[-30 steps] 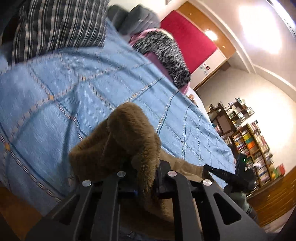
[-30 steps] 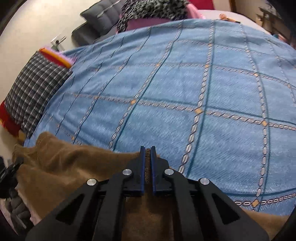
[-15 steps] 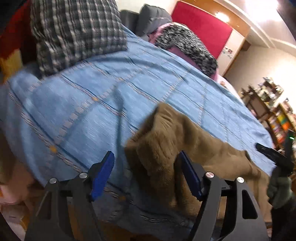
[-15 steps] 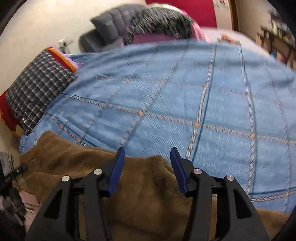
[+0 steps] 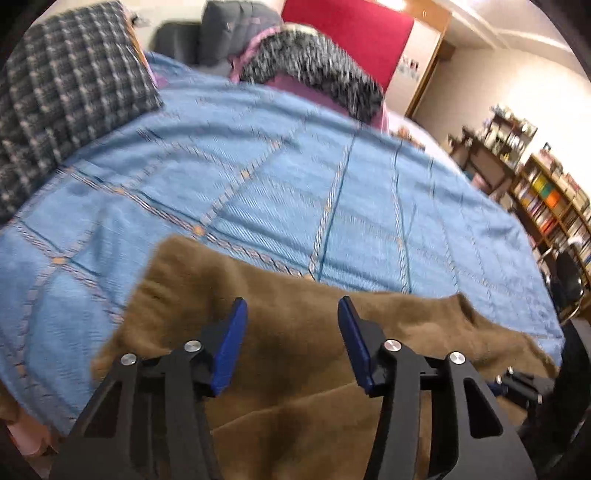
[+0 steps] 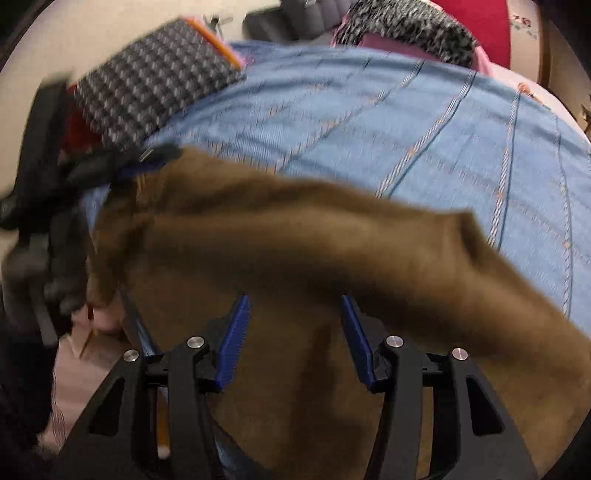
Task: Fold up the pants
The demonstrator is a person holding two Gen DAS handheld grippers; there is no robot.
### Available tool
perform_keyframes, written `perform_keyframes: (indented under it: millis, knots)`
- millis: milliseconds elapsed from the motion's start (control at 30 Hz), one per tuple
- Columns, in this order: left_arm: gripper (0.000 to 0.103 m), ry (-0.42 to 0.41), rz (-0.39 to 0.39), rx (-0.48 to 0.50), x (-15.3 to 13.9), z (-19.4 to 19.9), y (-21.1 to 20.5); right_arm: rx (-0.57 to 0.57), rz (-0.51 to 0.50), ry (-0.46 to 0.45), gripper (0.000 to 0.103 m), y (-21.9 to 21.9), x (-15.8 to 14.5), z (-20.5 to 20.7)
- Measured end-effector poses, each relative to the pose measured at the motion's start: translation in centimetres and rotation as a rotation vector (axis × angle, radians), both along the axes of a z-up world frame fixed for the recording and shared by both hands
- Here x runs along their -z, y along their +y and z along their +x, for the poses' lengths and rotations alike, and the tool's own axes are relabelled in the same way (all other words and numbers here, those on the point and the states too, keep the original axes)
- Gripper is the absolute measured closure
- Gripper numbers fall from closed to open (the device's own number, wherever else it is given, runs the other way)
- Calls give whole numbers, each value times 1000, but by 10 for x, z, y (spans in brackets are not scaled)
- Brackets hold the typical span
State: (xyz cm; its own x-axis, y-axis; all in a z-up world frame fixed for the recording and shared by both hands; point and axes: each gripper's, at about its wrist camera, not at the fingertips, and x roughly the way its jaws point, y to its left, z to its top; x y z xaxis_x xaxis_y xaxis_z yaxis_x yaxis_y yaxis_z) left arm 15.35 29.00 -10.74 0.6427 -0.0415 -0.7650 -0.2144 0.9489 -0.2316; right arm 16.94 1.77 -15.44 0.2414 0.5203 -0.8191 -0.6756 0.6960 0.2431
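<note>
The brown fleece pants [image 5: 291, 295] lie along the near edge of the blue bedspread [image 5: 295, 192] and hang over it toward me. They also show in the right wrist view [image 6: 314, 236], with one end near the other gripper at the left. My left gripper [image 5: 291, 314] is open and empty, just above the pants. My right gripper [image 6: 293, 310] is open and empty above the hanging part of the pants. The view is blurred by motion.
A checked pillow [image 5: 62, 96] sits at the bed's far left, with a grey cushion [image 5: 236, 26] and a black-and-white speckled blanket [image 5: 317, 70] at the head. Bookshelves [image 5: 546, 199] stand at the right. The other gripper [image 6: 55, 192] is at the pants' left end.
Both grippers were shut on the pants a second ago. They opened, let the pants down on the bed edge, and pulled back toward me.
</note>
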Motion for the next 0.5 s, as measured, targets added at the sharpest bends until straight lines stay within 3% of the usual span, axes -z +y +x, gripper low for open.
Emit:
perform_keyframes:
  millis: [67,133,167,300,500]
  knots:
    - [56,65,19,-16,16,13,-3,-23,-29,23,51,0,11,-8]
    - [56,76,72,-37,24,15,-3,-49,-48,35,50,-2,18,-17]
    - [62,81,99,-51,28,17,-2,-66,-54,37,49,-3,20,-22]
    - [71,73,102,-93,35,15,11,-148,-97,0,43,-2,28,-46]
    - [71,52,88,-127,27,6,21,-172,-83,-49,40,-10,29,-64]
